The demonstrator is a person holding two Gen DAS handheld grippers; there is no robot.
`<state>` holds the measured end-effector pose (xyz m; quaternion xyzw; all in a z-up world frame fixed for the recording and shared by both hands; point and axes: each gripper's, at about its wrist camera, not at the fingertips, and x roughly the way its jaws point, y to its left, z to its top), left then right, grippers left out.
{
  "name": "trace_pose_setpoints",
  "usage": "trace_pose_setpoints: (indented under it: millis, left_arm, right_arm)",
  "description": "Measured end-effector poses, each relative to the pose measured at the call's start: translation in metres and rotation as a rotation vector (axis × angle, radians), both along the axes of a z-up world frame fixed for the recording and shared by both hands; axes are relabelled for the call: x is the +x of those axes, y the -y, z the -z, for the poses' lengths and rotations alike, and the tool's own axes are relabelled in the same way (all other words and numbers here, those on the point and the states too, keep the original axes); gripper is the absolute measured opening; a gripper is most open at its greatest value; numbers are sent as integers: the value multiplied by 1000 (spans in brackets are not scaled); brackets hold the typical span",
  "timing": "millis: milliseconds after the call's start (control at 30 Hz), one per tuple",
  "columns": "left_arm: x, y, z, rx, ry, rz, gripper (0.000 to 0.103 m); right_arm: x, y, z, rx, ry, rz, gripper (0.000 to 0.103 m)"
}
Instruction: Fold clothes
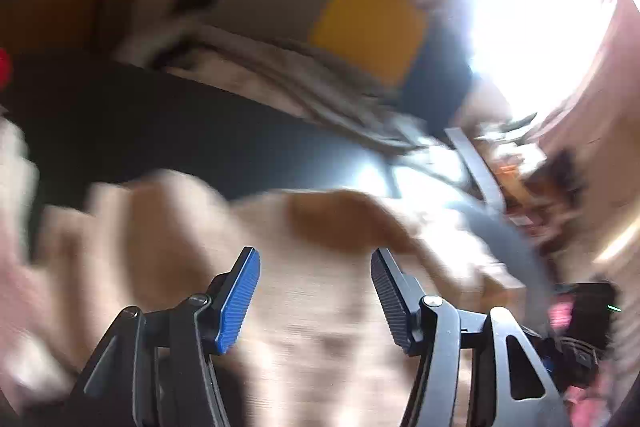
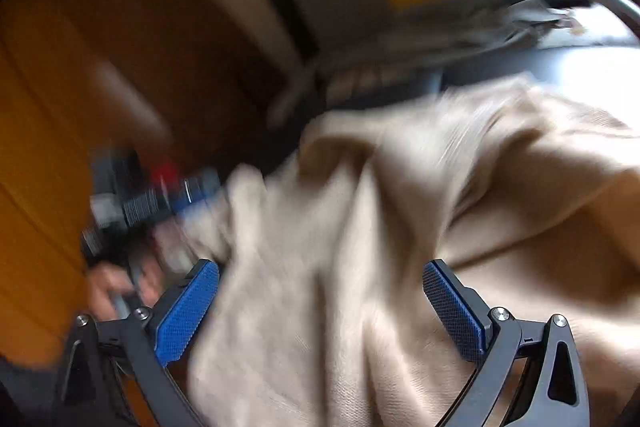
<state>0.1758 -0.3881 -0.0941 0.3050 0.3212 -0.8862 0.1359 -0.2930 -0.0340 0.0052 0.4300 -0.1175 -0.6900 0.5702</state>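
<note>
Beige garment (image 2: pixel 360 227) beneath both wide-spread, empty grippers (image 2: pixel 320 307).

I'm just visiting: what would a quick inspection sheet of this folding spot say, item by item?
Surface: dark top, partly covered.
Job's things: beige garment, rumpled, not yet folded.
Clutter: grey cloth heap behind; yellow-and-grey cushion further back.
Grippers: left tongs open, nothing pinched; right tongs open over the garment, pads apart from it.
Cables: nothing seen.
Surroundings: orange-brown wooden panel; bright window glare. Both views are blurred.
</note>
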Motion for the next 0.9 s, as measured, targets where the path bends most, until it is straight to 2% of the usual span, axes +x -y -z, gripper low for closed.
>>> trace_pose_setpoints:
  millis: [67,200,300,400,467,500,600,700,733,867,900]
  left_arm:
    - [-17,-17,4,20,-22,50,59]
    - [-43,-61,21,-21,33,158,59]
    - [-51,-89,36,-61,97,224,59]
    - [-65,-100,60,-95,180,276,58]
    - [-61,-115,63,-198,177,287,58]
    - [-60,-122,62,-246,198,295,58]
    - [-57,-130,60,-260,205,295,58]
    - [-53,-129,57,-234,195,294,58]
    - [-52,-129,56,-237,196,297,58]
    - [-47,-126,53,-256,209,306,62]
    - [-51,-124,52,-238,208,318,62]
  right_arm:
    - [-26,-15,5,-24,69,122,103]
    - [-48,-39,36,91,154,340,103]
    - [-67,-28,59,90,242,372,103]
    - [-90,-8,67,41,246,367,103]
    - [-99,1,69,21,234,370,103]
    - [-102,1,66,-22,233,401,103]
    - [-114,-45,47,-199,204,563,103]
    - [-147,-129,35,-325,214,783,103]
    - [-155,-158,35,-349,236,839,103]
    - [-166,-268,56,-376,422,976,103]
    - [-163,-288,61,-359,448,990,103]
